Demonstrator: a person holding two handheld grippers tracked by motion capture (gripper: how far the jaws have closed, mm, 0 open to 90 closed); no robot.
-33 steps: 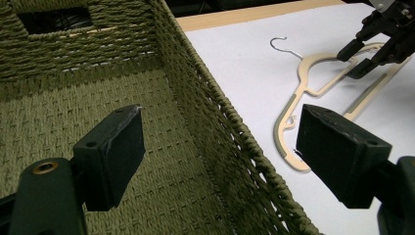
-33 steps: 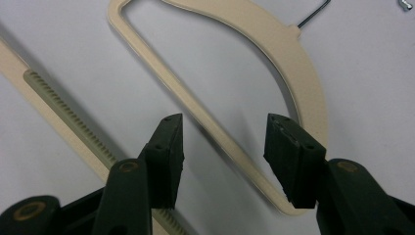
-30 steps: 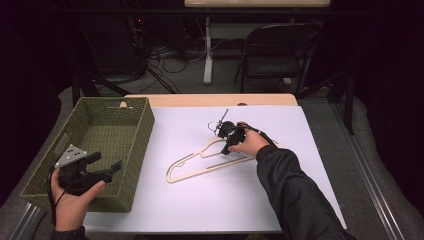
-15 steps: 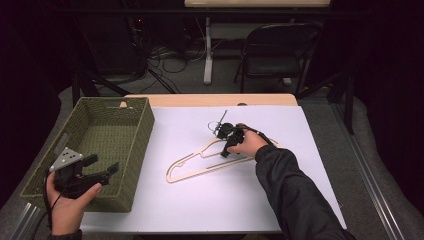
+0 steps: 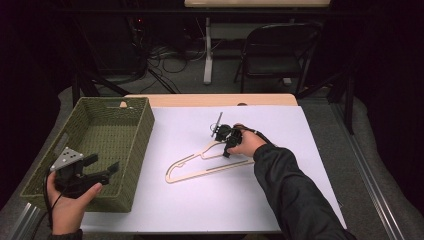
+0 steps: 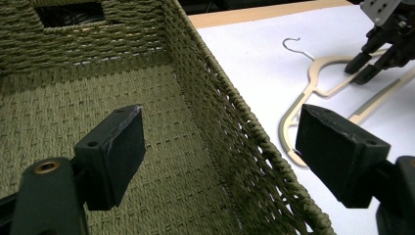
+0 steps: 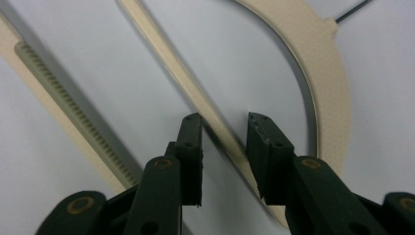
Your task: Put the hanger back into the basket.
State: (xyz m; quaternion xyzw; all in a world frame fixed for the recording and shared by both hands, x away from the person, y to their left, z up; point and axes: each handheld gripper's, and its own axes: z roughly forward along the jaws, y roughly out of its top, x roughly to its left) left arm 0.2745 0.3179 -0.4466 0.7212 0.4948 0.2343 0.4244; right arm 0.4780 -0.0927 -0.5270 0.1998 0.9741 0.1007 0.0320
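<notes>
A cream wooden hanger (image 5: 210,171) with a wire hook lies flat on the white table sheet (image 5: 200,212), right of a green woven basket (image 5: 145,131). My right gripper (image 5: 227,147) points down onto the hanger near its neck. In the right gripper view the right gripper (image 7: 225,121) is open, its jaws set narrowly on either side of a thin hanger bar (image 7: 161,51). My left gripper (image 5: 103,164) hovers over the basket's near right corner. Its own view shows the left gripper (image 6: 220,117) wide open astride the basket wall (image 6: 220,98), with the hanger (image 6: 299,98) beyond.
The basket is empty inside. A wooden strip (image 5: 210,100) runs along the table's far edge. Beyond it stand a folding chair (image 5: 275,50) and cables on the floor. Bare white sheet spreads in front of the hanger.
My left hand has drifted slightly left and toward me at the basket's near corner. The right gripper has stayed at the hanger's neck.
</notes>
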